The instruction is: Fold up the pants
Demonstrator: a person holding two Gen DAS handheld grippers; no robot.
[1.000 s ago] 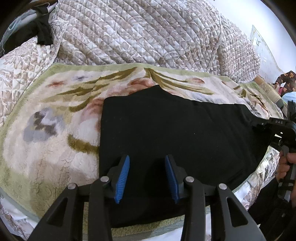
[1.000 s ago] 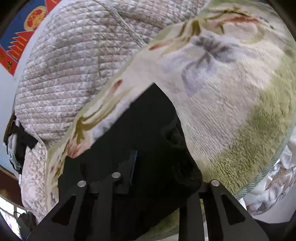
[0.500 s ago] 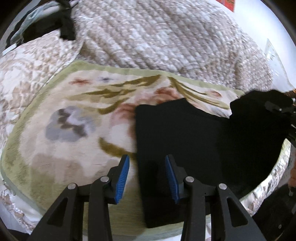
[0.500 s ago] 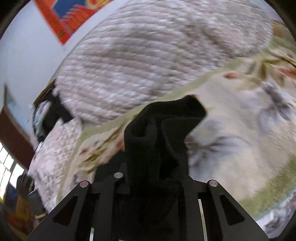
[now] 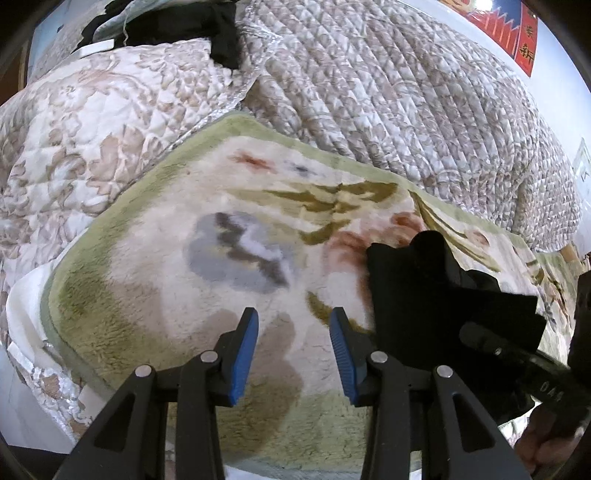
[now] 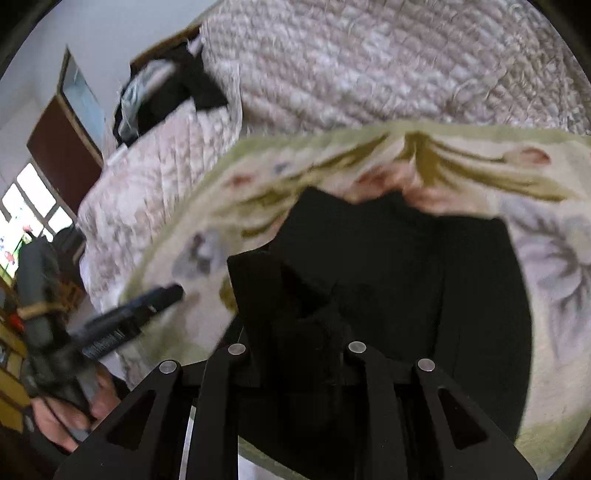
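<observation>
The black pants (image 6: 406, 280) lie on a floral fleece blanket (image 5: 184, 266). In the right wrist view my right gripper (image 6: 295, 332) is shut on a bunched end of the pants, lifted and doubled back over the rest of the cloth. The fabric hides its fingertips. In the left wrist view the pants (image 5: 417, 295) sit at the right, with the right gripper (image 5: 480, 336) at their near edge. My left gripper (image 5: 293, 332) hovers open over bare blanket just left of the pants, with nothing between its blue pads (image 5: 245, 347). The left gripper (image 6: 162, 295) also shows blurred at the left of the right wrist view.
A quilted bedspread (image 5: 369, 92) rises behind the blanket. Dark clothes (image 5: 192, 26) are heaped at its far end. The blanket's near edge (image 5: 62, 332) drops off the bed. A person's hand (image 6: 62, 417) holds the left gripper. A window (image 6: 26, 206) is far left.
The right gripper lifted the pants' end and carried it leftward over the rest of the cloth. The left gripper slid left, off the pants, onto bare blanket.
</observation>
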